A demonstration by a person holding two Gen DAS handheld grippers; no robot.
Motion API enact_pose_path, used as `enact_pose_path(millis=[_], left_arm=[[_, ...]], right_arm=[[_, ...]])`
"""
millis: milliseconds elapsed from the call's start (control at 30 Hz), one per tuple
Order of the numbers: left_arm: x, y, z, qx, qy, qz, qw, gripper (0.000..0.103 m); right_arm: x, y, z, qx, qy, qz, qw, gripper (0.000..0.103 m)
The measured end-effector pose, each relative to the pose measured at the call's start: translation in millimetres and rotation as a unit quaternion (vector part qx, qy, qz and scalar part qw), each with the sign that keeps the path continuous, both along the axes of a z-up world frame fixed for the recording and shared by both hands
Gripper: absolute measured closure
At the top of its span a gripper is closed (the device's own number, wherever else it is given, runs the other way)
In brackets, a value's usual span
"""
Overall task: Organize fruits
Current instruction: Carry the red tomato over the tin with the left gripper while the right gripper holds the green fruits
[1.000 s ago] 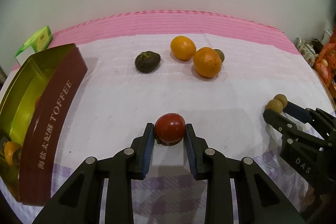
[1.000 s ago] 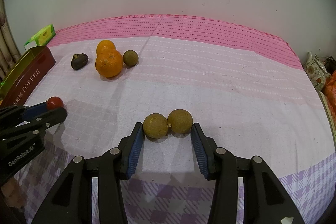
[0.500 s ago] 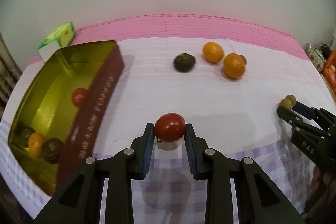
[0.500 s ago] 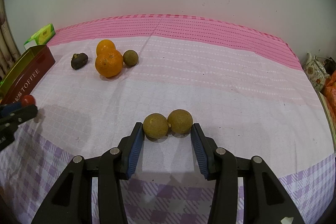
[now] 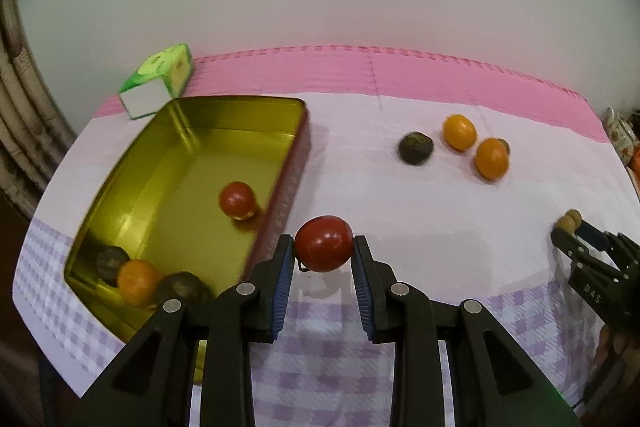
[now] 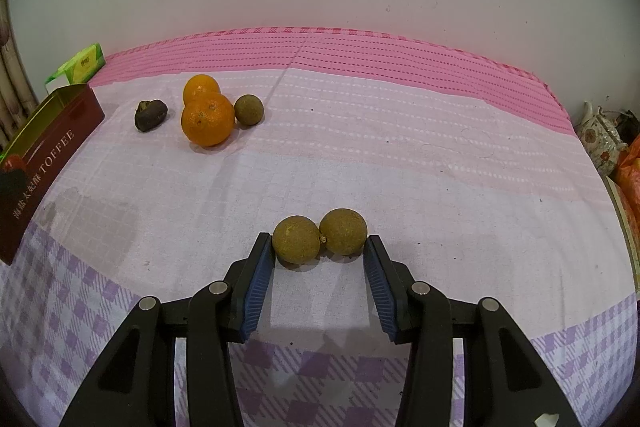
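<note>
My left gripper (image 5: 323,247) is shut on a red tomato (image 5: 324,244), held above the cloth just right of an open gold tin (image 5: 240,101). Inside the tin lie another tomato (image 5: 237,200), an orange (image 5: 138,281) and two dark fruits. My right gripper (image 6: 320,245) is shut on two brown round fruits (image 6: 296,239), side by side between its pads. It also shows at the right edge of the left wrist view. On the cloth farther back sit two oranges (image 6: 208,121), a small brown fruit (image 6: 248,109) and a dark wrinkled fruit (image 6: 150,115).
A green carton (image 5: 160,79) stands behind the tin near the wall. The tin's red side (image 6: 44,163) reads TOFFEE. A patterned teapot (image 6: 600,139) and an orange bag (image 6: 630,179) crowd the right edge. The tin lies near the table's left edge.
My left gripper has carried the tomato left and upward, so the tin's inside has come fully into view. The right gripper and its two brown fruits have not moved.
</note>
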State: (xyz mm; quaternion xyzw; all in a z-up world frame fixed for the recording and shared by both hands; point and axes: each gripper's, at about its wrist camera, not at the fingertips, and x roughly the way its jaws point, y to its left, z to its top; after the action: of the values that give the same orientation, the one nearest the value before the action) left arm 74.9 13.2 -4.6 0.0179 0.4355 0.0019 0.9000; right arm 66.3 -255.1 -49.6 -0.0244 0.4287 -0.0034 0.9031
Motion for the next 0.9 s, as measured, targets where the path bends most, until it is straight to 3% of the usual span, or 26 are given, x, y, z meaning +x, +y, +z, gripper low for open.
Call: enact_pose_path(millis=[367,900], left_arm=[[15.7,54.5,10.1,0.01,-0.005,0.03,0.9995,0.073],[27.4,127.6,-10.9,0.029,0.017,0.077,0.9965,0.073]], right_arm=[[0.8,0.3,1.8,0.001,0.001,-0.012,1.0,0.061],[5.0,10.0,4.6,-0.016,0.018,-0.03,0.999,0.061]])
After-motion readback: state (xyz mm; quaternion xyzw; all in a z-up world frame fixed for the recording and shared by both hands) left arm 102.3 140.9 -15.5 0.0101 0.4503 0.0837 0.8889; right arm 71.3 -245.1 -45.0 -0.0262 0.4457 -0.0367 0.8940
